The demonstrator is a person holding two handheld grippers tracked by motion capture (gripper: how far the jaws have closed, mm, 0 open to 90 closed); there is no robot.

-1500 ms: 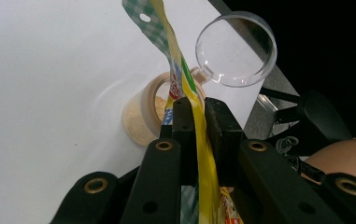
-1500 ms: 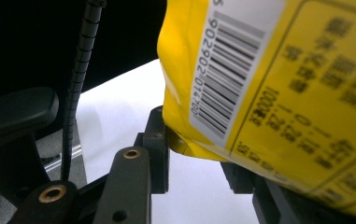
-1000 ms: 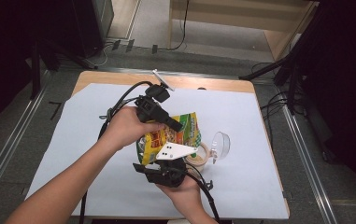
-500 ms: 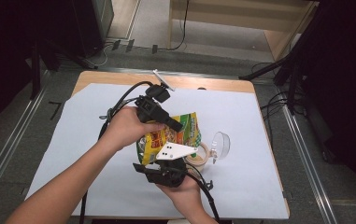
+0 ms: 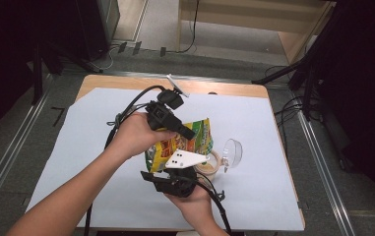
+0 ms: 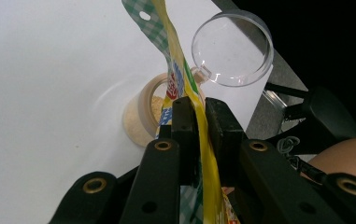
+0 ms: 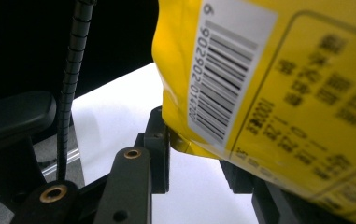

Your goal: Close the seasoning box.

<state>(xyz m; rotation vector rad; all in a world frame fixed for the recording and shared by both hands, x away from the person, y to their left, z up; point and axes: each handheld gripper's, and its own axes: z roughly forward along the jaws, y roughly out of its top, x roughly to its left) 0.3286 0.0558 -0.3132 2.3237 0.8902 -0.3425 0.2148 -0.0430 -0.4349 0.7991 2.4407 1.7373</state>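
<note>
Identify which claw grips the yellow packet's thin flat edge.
The left claw: it pinches the packet edge above the open jar; the right claw holds its bulging bottom.

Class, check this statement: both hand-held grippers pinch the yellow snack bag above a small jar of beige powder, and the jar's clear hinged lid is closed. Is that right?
Not quite. The clear lid is flipped open, standing beside the jar, whose beige powder is exposed, as the left gripper view shows. The rest holds: the left hand-held gripper and the right hand-held gripper both pinch the yellow bag.
</note>
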